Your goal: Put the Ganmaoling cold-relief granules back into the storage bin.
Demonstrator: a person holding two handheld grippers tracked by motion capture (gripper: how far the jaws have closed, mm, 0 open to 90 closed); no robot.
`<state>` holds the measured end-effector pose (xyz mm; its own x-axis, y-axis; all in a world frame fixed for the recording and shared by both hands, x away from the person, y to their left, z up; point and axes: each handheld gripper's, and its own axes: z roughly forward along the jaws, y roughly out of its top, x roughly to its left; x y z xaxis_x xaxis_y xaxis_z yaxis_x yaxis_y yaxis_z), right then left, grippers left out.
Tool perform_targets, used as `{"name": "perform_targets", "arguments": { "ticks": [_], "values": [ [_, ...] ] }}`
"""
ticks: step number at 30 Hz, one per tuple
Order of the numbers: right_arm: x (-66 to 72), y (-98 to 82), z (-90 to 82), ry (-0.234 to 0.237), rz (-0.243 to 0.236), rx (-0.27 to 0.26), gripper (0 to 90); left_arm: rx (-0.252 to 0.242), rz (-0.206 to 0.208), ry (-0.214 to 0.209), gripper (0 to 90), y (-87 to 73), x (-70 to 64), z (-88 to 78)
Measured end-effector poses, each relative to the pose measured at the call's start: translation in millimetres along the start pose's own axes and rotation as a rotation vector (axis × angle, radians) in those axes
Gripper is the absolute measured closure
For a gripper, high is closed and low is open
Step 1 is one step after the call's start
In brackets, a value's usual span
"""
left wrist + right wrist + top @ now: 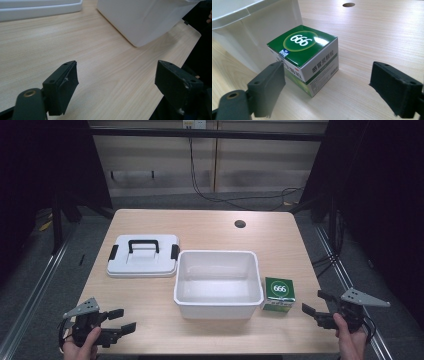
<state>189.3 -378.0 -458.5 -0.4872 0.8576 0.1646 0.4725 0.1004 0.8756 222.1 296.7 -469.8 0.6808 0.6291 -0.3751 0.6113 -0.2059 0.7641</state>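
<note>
A white plastic bin [218, 284] stands empty in the middle of the wooden table [200, 225]. Its white lid [143, 255] with a black handle lies flat to the bin's left. A green and white box [279, 294] marked 666 sits against the bin's right side. My right gripper [314, 305] is open just right of the box; in the right gripper view the box [308, 56] lies a little ahead of the spread jaws, nearer the left one. My left gripper [121, 320] is open near the front left corner, empty, pointing toward the bin [142, 17].
A round cable hole [240, 224] sits in the table's far right part. The table's front edge runs close under both hands. Dark floor, rails and cables surround the table. Bare wood lies between the left gripper and the bin.
</note>
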Motion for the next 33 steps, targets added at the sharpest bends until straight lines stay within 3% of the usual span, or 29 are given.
{"name": "perform_targets", "arguments": {
  "ticks": [3, 7, 11, 13, 18, 20, 22, 30, 33],
  "values": [
    [-1.1, -1.5, 0.6, 0.035, -0.002, 0.005, 11.0, 0.001, 0.0, -0.001, 18.6, 0.1, 0.6, 0.1],
    [0.5, -1.7, 3.1, 0.026, -0.013, 0.019, 11.0, 0.001, -0.005, 0.002, 18.6, 0.0, 1.1, 0.4],
    [2.6, -0.3, 4.2, 0.083, -0.025, 0.007, 11.1, 0.001, -0.01, 0.005, 18.6, -0.7, 1.0, 0.1],
    [3.8, 0.0, 4.4, 0.082, -0.025, 0.002, 11.1, 0.0, -0.009, 0.005, 18.6, -0.6, 0.8, 0.0],
    [7.1, 9.6, 5.0, 0.115, -0.047, 0.05, 10.9, 0.008, 0.001, 0.0, 18.6, 0.1, 0.2, 1.0],
    [8.2, 13.2, 3.0, 0.137, -0.058, 0.03, 10.8, 0.0, 0.0, 0.003, 18.6, 0.1, 0.7, 0.3],
    [10.5, 17.2, 3.8, 0.133, -0.057, 0.027, 10.8, 0.007, -0.001, 0.005, 18.6, -0.5, 1.3, 0.6],
    [19.6, 38.5, 17.0, 0.101, -0.166, 0.116, 10.6, -0.006, -0.008, 0.006, 18.6, -0.7, 1.1, -0.1],
    [18.8, 49.1, 17.7, 0.106, -0.163, 0.12, 10.6, -0.004, -0.009, 0.008, 18.6, -0.7, 1.6, 0.0]
  ]
}}
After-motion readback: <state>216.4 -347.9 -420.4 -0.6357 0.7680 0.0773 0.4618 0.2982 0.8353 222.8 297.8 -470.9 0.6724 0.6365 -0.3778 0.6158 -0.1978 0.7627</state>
